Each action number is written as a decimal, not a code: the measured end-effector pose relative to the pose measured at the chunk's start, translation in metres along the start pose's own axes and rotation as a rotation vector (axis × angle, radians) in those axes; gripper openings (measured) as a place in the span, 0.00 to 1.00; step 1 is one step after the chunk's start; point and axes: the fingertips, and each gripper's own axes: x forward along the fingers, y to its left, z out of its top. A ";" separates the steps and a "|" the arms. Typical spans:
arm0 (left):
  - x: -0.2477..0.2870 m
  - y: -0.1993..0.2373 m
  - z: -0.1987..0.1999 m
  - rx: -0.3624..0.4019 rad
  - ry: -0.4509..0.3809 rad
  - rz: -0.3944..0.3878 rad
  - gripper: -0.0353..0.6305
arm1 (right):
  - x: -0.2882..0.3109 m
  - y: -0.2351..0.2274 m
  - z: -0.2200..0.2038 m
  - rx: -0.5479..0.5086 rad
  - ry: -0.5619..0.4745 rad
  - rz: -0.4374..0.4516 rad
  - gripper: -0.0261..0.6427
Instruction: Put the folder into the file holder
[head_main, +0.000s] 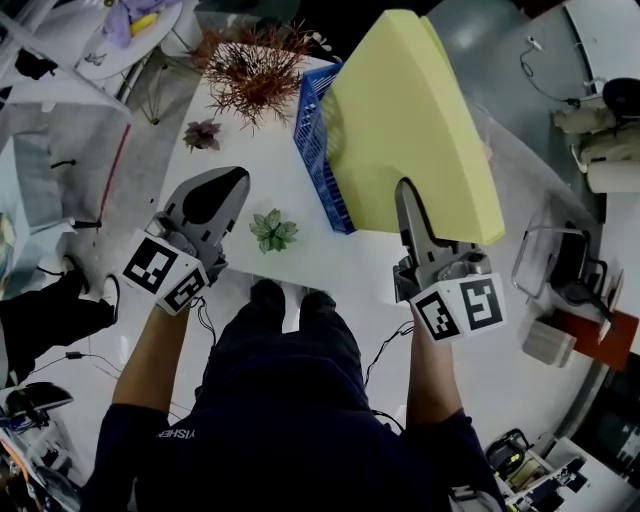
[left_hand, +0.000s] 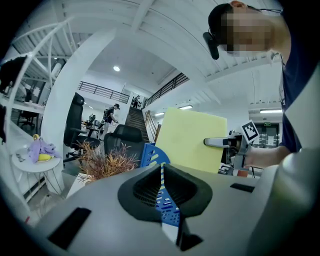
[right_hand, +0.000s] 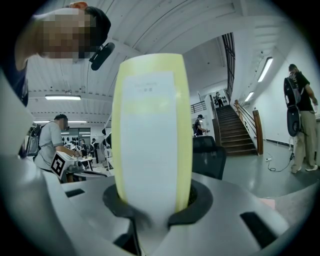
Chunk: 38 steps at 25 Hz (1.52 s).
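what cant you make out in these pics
- Inside of the file holder: head view, the folder covers most of it, so its slots can't be checked.
- Label print on the folder's spine: right gripper view, too faint and blurred.
- Far jaw of the right tongs: head view, behind the folder.

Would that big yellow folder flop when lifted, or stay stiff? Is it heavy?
Probably stiff: the yellow folder stands unbent though the right gripper pinches only one edge. Likely light, since that gripper alone holds it up. Its smooth cover might slip.
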 end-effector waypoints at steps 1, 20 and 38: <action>0.001 0.001 0.000 0.000 0.001 0.000 0.12 | 0.001 -0.001 0.000 0.001 -0.001 0.000 0.23; -0.004 0.002 -0.019 0.001 0.066 -0.002 0.12 | 0.018 -0.002 -0.046 0.005 -0.003 -0.004 0.23; -0.009 0.000 -0.045 -0.022 0.106 0.001 0.12 | 0.036 -0.005 -0.100 0.030 0.026 -0.022 0.24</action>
